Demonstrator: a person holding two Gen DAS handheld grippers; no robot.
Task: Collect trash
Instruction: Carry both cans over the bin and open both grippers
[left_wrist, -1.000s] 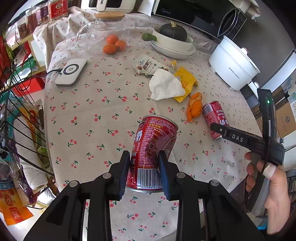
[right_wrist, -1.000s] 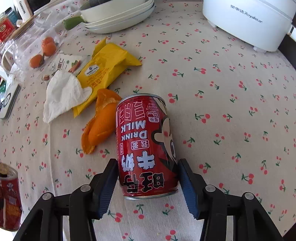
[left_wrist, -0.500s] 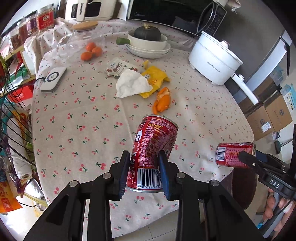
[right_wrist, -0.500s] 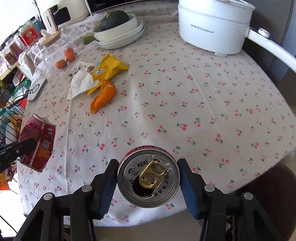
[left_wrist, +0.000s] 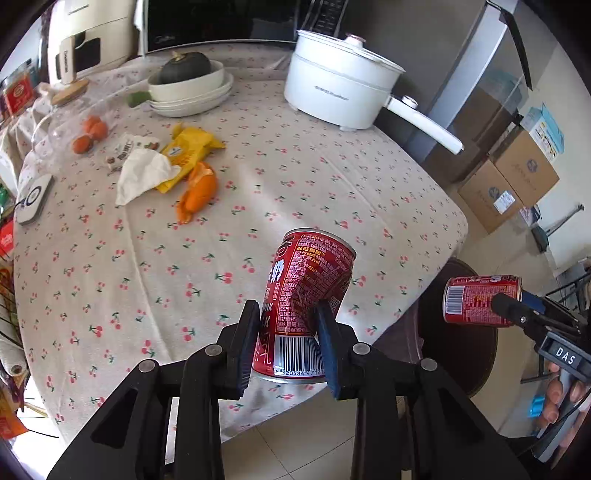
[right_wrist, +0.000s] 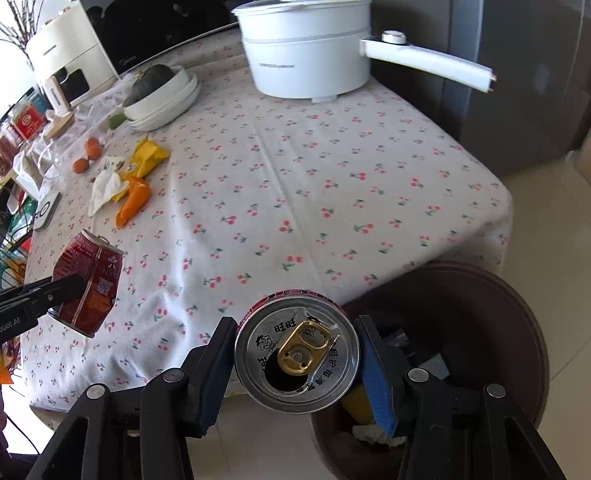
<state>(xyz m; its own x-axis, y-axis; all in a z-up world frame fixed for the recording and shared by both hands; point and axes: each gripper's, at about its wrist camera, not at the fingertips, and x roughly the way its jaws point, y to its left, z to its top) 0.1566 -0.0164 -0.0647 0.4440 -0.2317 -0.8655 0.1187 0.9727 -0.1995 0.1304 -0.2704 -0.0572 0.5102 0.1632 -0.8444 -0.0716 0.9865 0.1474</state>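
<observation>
Two grips full: right gripper (right_wrist: 295, 358) clamps an opened red milk can (right_wrist: 296, 350) above the dark round bin (right_wrist: 517, 321), lower right; left gripper (left_wrist: 286, 341) pinches a dented red can (left_wrist: 303, 302) at frame centre, over the table edge. Disposal step; next, probably release over the bin.

Round table under a white cloth with red cherry print (left_wrist: 295, 177). At the far edge, a white electric cooking pot with a long white handle (left_wrist: 340, 96). Left of it, a stack of white shallow bowls (left_wrist: 192, 94) with a dark green squash (left_wrist: 186, 66) in the top one. Small orange fruits (left_wrist: 90, 133) sit inside a clear glass jar with a wooden lid. White flat device with a round dial (left_wrist: 33, 197) near the left rim. Brown cardboard boxes (left_wrist: 513, 184) on the floor, right.
</observation>
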